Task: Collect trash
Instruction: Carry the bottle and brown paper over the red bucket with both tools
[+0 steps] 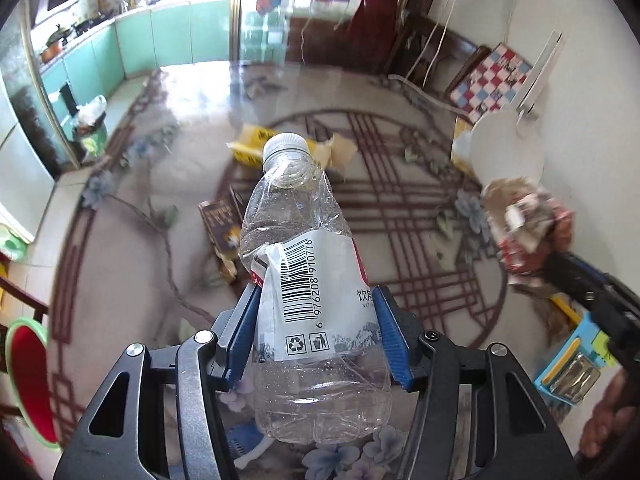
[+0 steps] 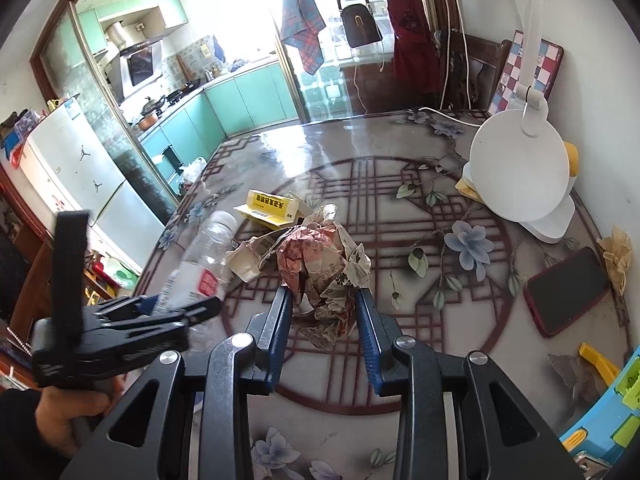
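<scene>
Left gripper (image 1: 316, 320) pinches plastic bottle (image 1: 304, 248), right gripper (image 2: 324, 328) pinches crumpled paper (image 2: 320, 264); yellow box (image 2: 272, 208) at frame centre & others still left.

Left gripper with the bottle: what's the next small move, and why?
Probably carry both pieces off to the trash. The left gripper has its pads against the plastic bottle, the right gripper clamps the crumpled paper, and both hands are full.
</scene>
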